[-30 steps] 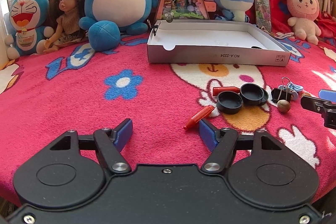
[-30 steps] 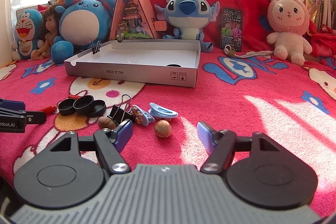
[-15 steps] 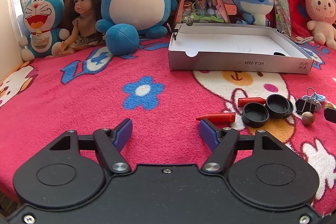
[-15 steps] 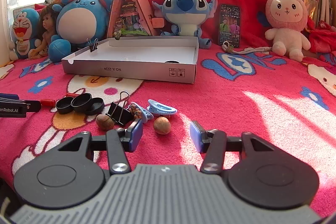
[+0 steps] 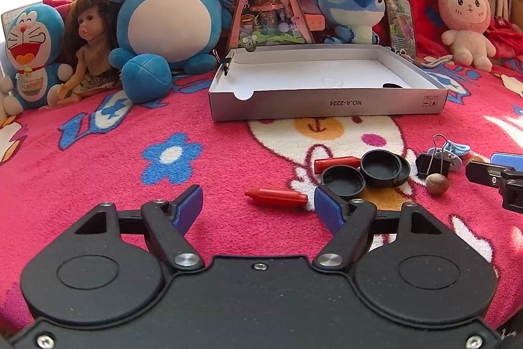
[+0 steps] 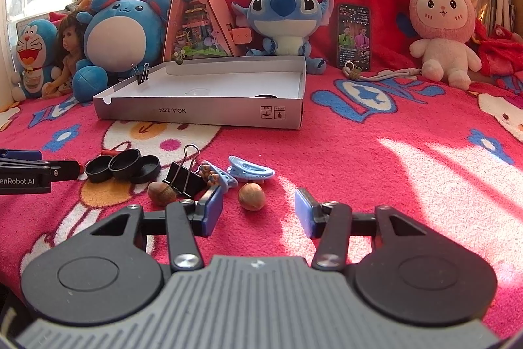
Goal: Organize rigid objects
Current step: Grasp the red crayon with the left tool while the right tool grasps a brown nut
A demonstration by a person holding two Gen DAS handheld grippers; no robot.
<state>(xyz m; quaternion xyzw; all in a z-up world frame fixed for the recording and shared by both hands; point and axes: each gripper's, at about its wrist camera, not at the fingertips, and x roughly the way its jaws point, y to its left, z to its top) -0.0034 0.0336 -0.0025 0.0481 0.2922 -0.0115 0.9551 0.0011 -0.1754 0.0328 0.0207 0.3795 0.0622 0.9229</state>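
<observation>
The left gripper [image 5: 258, 206] is opening, its jaws apart just near a red crayon [image 5: 277, 197] on the blanket. The right gripper [image 6: 258, 211] stands apart, a nut [image 6: 251, 192] lying just beyond its fingertips. The grey box [image 6: 209, 112] lies farther away.

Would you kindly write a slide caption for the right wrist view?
Right gripper open over a nut on the pink blanket, white box waiting behind.

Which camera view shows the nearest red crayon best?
The left wrist view: the red crayon lies whole, just ahead of the opening left gripper. The right wrist view shows none of this crayon; the left gripper's arm covers that area.
</observation>
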